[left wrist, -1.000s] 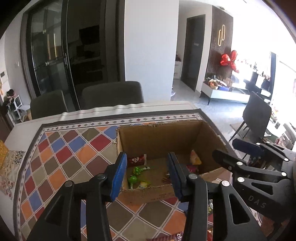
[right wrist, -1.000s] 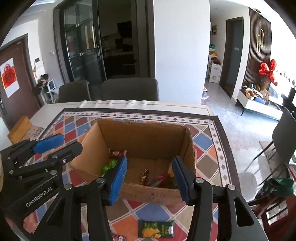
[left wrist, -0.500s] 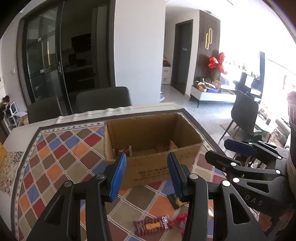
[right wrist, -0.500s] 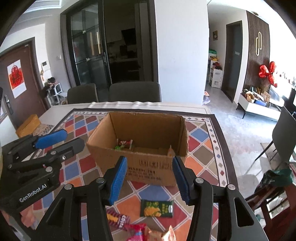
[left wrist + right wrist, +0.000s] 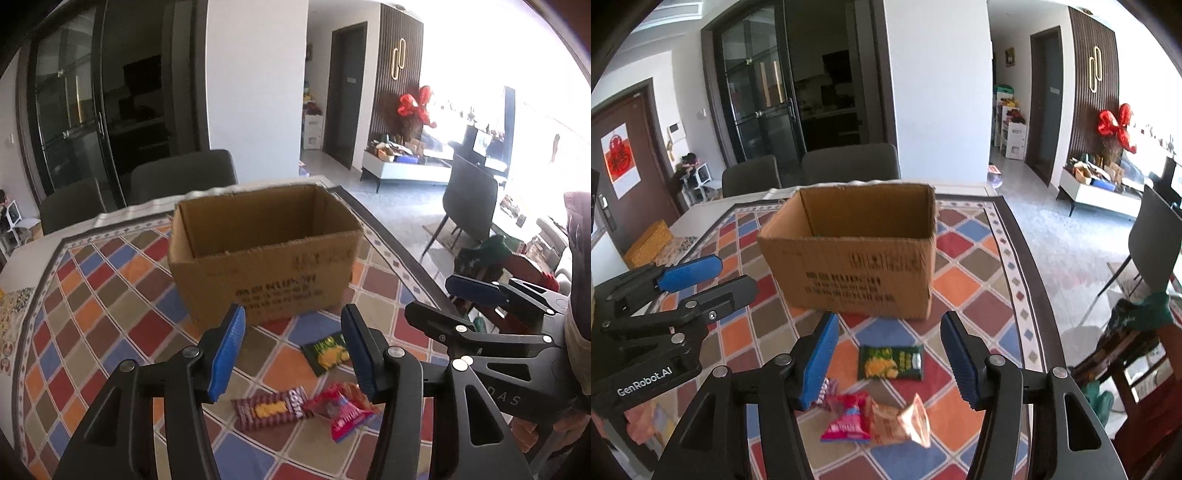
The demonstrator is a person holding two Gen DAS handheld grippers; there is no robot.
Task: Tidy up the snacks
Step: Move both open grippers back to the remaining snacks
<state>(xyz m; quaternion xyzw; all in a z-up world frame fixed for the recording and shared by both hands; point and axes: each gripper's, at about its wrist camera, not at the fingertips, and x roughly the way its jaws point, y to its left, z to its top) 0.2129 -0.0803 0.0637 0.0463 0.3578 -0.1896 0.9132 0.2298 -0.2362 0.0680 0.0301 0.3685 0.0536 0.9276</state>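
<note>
Four snack packets, among them the green packet and the pink packet, lie on the counter just in front of the cardboard box. They look light, crinkly and slippery, best pinched across a flat sealed edge. The left claw and the right claw have just been opening, nothing between their pads

You see two grey chairs behind the worktop with its bright checked cloth. Dark glass doors stand by a white wall. Sunlight pours in on your right.
</note>
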